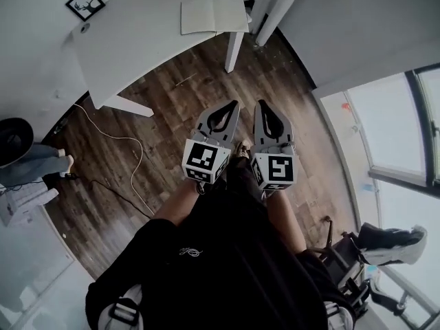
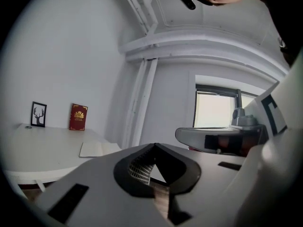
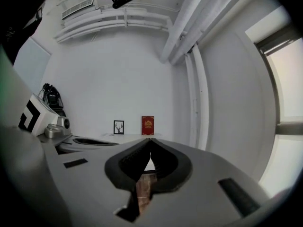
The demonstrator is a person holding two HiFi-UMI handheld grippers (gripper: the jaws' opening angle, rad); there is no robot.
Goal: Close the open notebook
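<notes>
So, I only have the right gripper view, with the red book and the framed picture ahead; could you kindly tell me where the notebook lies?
Observer: In the head view the notebook lies open and flat on the white table, near the corner by the white pipes.
Operator: Thank you. Are the left gripper's jaws open?
Observer: No, the left gripper has its jaws together with nothing between them.
Operator: And is either gripper over the table?
Observer: No, the head view shows it and the right gripper over the wooden floor, short of the table.
</notes>
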